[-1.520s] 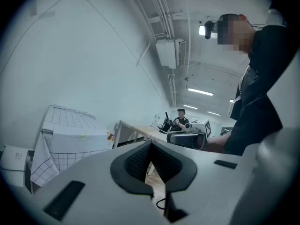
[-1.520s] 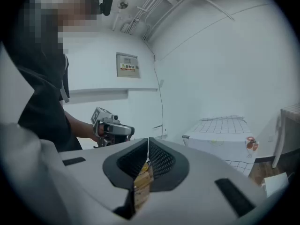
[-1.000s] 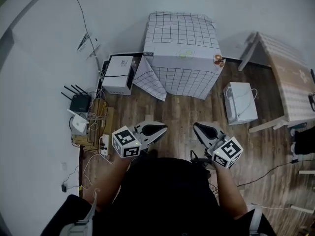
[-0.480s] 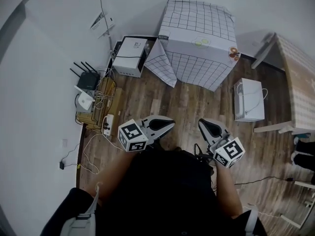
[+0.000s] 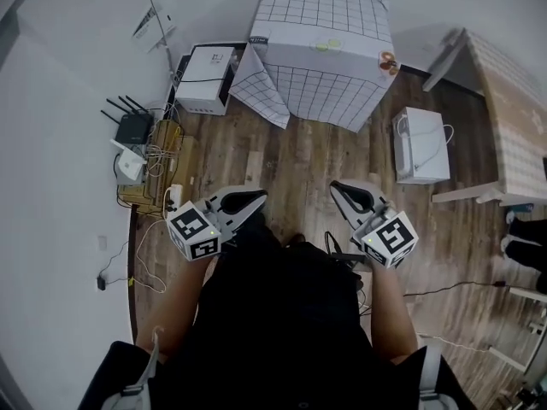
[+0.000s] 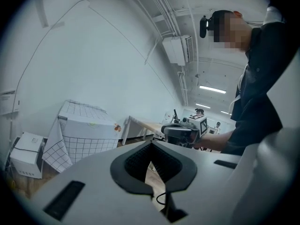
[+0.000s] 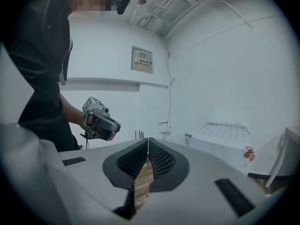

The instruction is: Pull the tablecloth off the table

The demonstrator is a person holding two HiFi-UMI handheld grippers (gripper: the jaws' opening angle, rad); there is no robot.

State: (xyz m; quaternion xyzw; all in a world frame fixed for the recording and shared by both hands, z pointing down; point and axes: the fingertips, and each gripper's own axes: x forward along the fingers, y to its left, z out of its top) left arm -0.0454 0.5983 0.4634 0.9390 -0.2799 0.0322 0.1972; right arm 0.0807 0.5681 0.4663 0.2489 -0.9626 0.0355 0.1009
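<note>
We are finding hardly any print that reads. In the right gripper view, upper centre, we are looking at a small wall sign [image 7: 142, 60] with a row of characters, possibly red, too small to read. In the head view, the white box [image 5: 208, 65] at upper left is showing a dark logo, and a dark strip label [image 5: 259, 38] at the checked tablecloth's [image 5: 323, 11] edge is blurring past reading.

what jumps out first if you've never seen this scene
The grid-pattern tablecloth stands out, draped in a boxy shape at the top of the head view. Nearer the person, the left gripper and right gripper are side by side above the wood floor, both shut and empty, well short of the cloth. A router amid tangled cables sits by the left wall.
</note>
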